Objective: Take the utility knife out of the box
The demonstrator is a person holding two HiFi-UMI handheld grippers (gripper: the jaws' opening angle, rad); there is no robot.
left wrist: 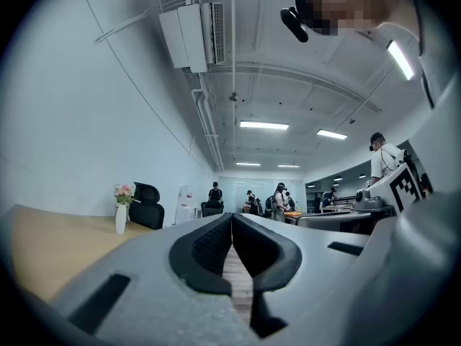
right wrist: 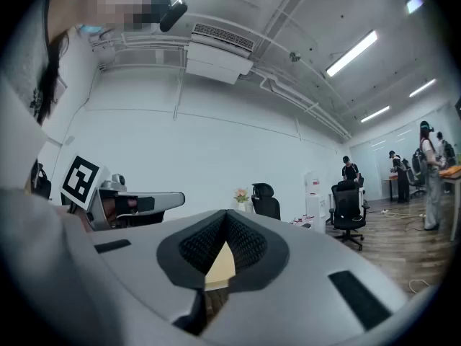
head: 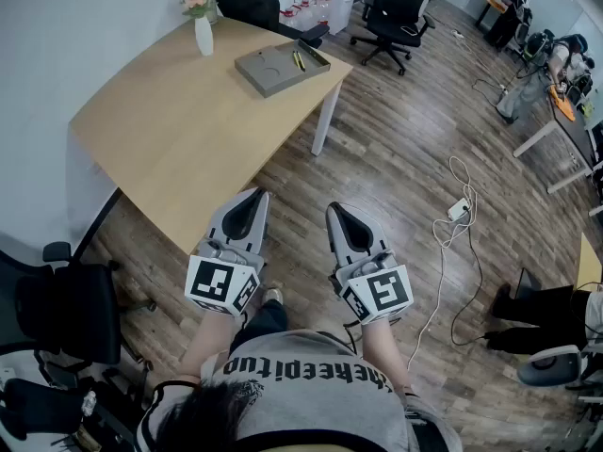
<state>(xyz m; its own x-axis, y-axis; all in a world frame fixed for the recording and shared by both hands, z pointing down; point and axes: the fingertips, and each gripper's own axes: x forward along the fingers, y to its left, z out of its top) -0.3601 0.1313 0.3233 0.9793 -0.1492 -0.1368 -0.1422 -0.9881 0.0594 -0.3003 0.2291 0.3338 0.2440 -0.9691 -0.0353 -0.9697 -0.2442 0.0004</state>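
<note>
The left tool (head: 252, 198) and the right tool (head: 336, 207) are both pale grey with black cross-hatched pads. Each carries a cube of black-and-white square markers. The tabletop (head: 170, 130) is light tan wood. The box (head: 273, 81) on it is flat mid-grey, and the utility knife (head: 298, 60) in it shows as a thin yellow-and-dark strip. The vase (head: 203, 37) is white and its flowers (head: 197, 0) are pink. The floor (head: 396, 158) is brown planking, streaked lighter and darker. The office chairs (head: 396, 8) are black and the cable (head: 450, 222) is white. The person's shirt (head: 311, 384) is grey with black lettering.
</note>
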